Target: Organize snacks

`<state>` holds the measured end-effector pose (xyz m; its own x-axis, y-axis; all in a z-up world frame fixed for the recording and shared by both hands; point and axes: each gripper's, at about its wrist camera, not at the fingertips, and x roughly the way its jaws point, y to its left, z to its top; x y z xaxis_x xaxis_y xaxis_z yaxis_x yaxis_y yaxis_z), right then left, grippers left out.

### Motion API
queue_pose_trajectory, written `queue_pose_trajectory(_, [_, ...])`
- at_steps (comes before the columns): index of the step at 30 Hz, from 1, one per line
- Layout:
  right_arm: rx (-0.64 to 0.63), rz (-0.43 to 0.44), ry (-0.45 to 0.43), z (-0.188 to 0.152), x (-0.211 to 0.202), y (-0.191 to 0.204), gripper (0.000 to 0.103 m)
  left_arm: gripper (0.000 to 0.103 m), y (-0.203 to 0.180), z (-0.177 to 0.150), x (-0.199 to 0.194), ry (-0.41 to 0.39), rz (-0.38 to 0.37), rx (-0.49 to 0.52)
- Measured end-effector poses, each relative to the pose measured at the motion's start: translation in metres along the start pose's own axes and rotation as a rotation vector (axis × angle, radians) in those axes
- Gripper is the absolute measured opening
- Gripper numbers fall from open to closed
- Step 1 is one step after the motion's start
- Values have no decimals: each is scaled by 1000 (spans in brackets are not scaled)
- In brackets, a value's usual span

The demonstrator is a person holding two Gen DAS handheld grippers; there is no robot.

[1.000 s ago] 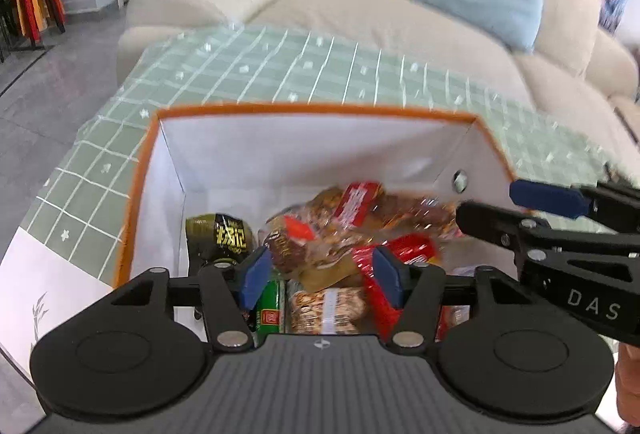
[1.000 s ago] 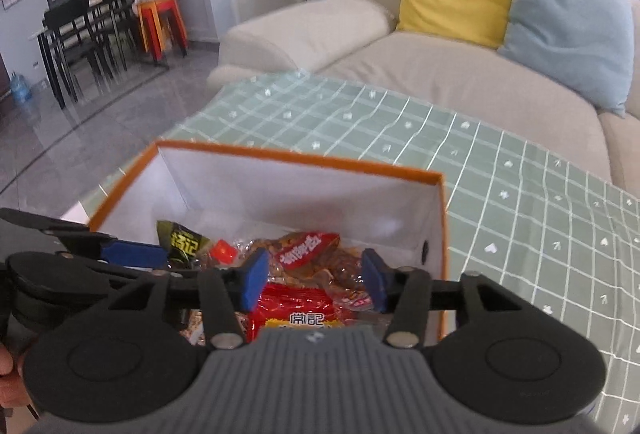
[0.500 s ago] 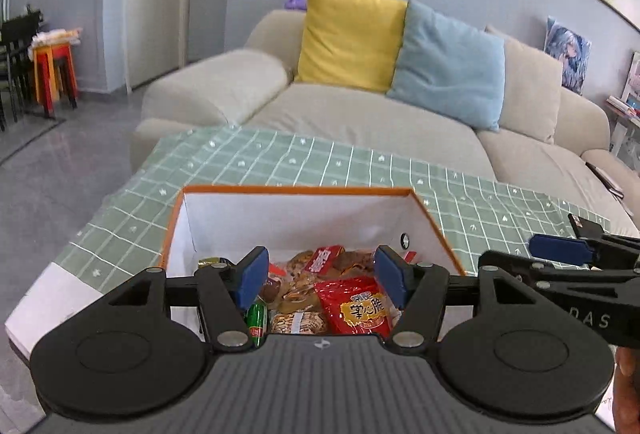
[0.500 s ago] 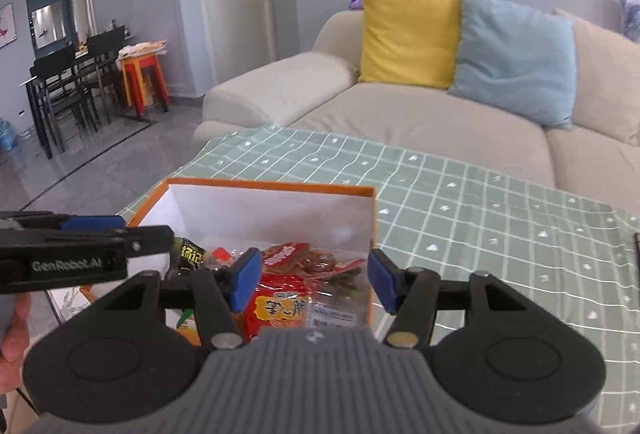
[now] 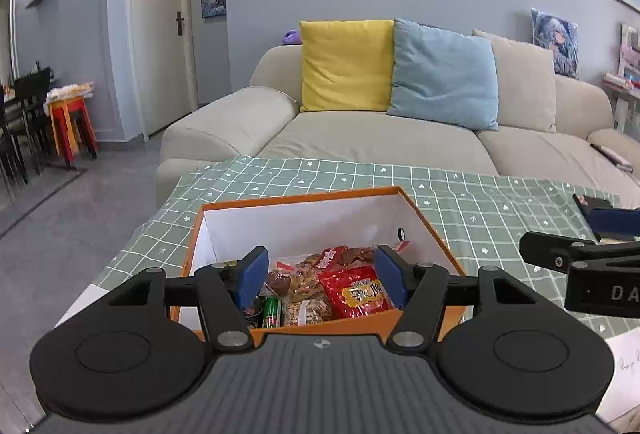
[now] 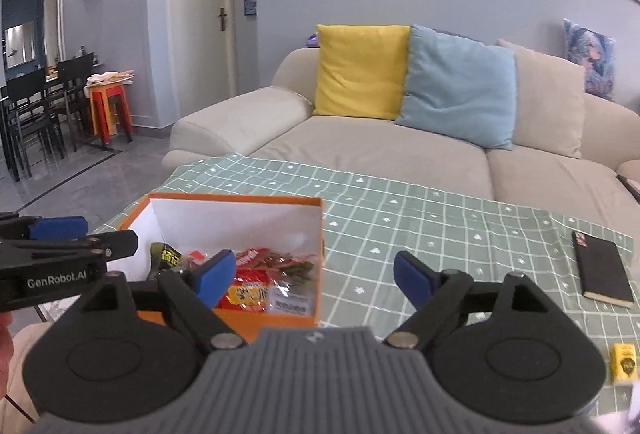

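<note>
An orange box [image 5: 436,240] with white inner walls sits on the green checked tablecloth and holds several snack packets, among them a red packet [image 5: 356,296] and a dark green one [image 6: 168,256]. The box also shows in the right wrist view [image 6: 276,314]. My left gripper [image 5: 320,274] is open and empty, held above the box's near edge. My right gripper [image 6: 314,278] is open wide and empty, above the box's right wall. A small yellow packet [image 6: 623,362] lies on the cloth at the lower right.
A black notebook [image 6: 604,274] lies on the cloth to the right. A beige sofa [image 5: 380,138] with yellow and blue cushions stands behind the table. Chairs and red stools [image 6: 110,110] are far left. A white sheet [image 5: 624,362] lies at the table's near right.
Both grippers have pulled up and back from inside the box, so the room and sofa now show. The right gripper has opened wider and shifted right. Both stay empty.
</note>
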<state>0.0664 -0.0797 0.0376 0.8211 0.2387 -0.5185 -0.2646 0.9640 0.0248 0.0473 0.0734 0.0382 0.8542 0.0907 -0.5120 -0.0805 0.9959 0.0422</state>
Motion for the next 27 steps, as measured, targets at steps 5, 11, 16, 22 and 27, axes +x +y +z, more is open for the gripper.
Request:
queue_pose_trajectory(5, [11, -19, 57, -13, 3, -8, 88, 82, -16, -9, 9, 34, -15, 36])
queue_pose_trajectory(11, [85, -70, 172, -23, 25, -22, 88, 82, -24, -22, 21, 110, -22, 36])
queue_pose_trajectory(16, [109, -91, 206, -30, 32, -28, 88, 82, -24, -27, 25, 148, -38, 33])
queue_pose_trajectory(22, [106, -95, 201, -31, 30, -29, 88, 84, -28, -30, 24, 169, -36, 40])
queue_pose_trajectory(27, [109, -96, 193, -31, 25, -30, 88, 85, -33, -30, 22, 177, -31, 62])
